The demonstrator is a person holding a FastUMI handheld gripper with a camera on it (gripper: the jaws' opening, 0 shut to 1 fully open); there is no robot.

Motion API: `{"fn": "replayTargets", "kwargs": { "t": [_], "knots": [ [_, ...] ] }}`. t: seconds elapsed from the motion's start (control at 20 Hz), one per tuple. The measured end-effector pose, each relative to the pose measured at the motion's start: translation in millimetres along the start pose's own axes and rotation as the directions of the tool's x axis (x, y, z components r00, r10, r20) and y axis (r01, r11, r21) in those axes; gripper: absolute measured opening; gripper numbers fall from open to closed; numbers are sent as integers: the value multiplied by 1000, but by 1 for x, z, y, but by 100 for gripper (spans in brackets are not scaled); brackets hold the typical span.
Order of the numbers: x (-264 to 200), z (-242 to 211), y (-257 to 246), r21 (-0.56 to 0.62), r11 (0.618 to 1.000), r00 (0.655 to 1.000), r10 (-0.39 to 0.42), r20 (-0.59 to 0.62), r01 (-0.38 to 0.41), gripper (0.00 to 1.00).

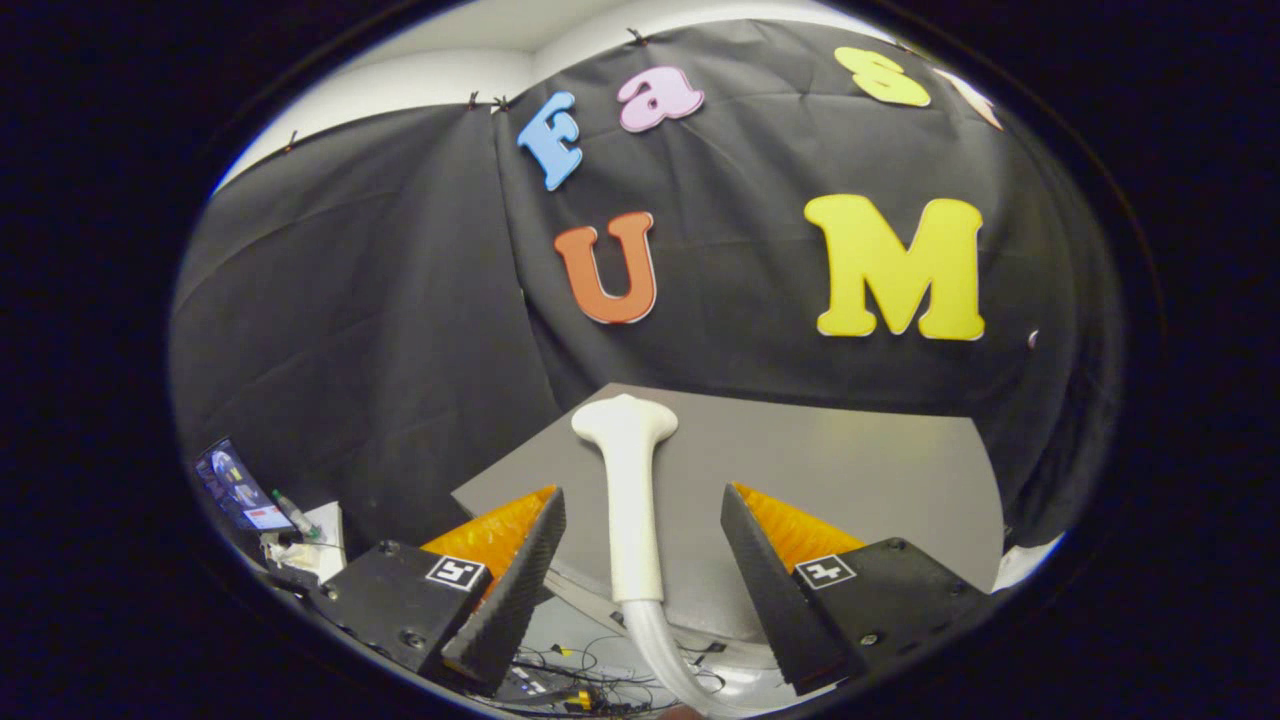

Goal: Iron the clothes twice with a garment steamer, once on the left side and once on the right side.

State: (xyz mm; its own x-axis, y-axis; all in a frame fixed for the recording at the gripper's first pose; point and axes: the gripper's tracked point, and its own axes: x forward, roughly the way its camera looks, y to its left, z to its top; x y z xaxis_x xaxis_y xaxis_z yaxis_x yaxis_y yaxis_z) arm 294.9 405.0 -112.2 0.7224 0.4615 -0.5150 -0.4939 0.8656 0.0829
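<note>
A white garment steamer [630, 490] stands upright between the parted fingers of the gripper [640, 560], neither touching it. Its head points to twelve o'clock, its hose [665, 650] trails toward six, over a grey table [850, 460].

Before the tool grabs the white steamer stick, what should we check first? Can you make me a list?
1. Tool open wide enough: ok, both fingers stand apart.
2. Steamer handle lined up between the fingers: ok, it stands roughly midway in the gap.
3. Fingers pressing on the handle: not ok, there is a gap on each side.
4. Hose free under the handle: cannot tell, it curves away below the fingers.
5. Clothes ready to steam: cannot tell, only the grey table lies beyond the handle.
</note>
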Motion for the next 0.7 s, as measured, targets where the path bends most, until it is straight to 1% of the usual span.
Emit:
{"fn": "replayTargets", "kwargs": {
  "t": [0.2, 0.4, 0.5, 0.6, 0.7],
  "knots": [
    [42, -15, 7, 9, 999, 992, 46, -121, -45, 97],
    [73, -20, 6, -9, 999, 981, 34, -192, -37, 91],
    [78, -26, 3, -17, 1000, 976, 18, -218, -23, 84],
    [79, -28, 2, -32, 999, 973, -4, -230, -4, 74],
    [82, -30, -2, -62, 998, 968, -43, -248, 29, 63]
  ]
}}
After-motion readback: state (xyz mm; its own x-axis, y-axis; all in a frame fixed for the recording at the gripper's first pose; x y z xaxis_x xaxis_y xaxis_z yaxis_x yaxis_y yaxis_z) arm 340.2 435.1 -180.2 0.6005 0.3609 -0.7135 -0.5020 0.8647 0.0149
